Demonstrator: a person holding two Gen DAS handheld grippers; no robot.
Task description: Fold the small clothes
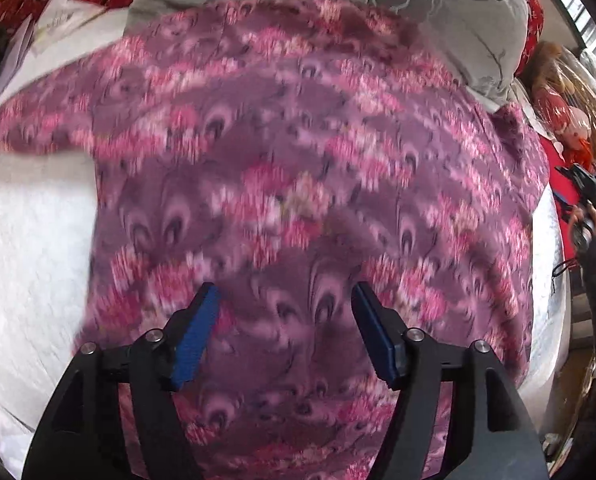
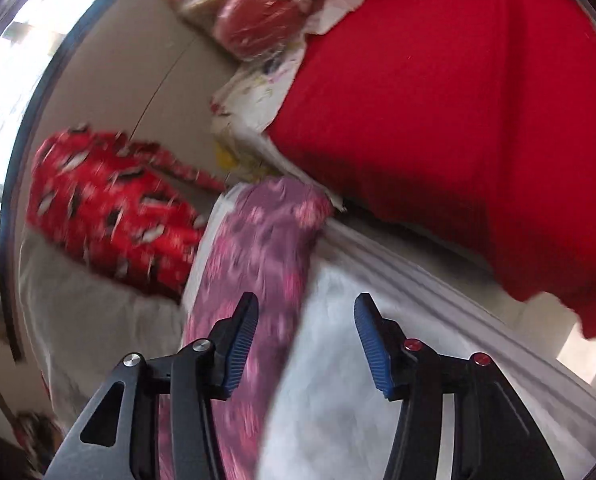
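Left wrist view: While the purple floral garment [image 1: 298, 200] is lying spread on the white bed [image 1: 30, 240], the left gripper [image 1: 286, 296] is hovering over its near part, jaws standing wide and holding nothing.
Right wrist view: The right gripper [image 2: 304, 308] is pointing past the garment's edge [image 2: 258, 248], which is running near to far just left of the wide, empty jaws.
Nearer hand: The left, judging by these views.
Containers: None showing.
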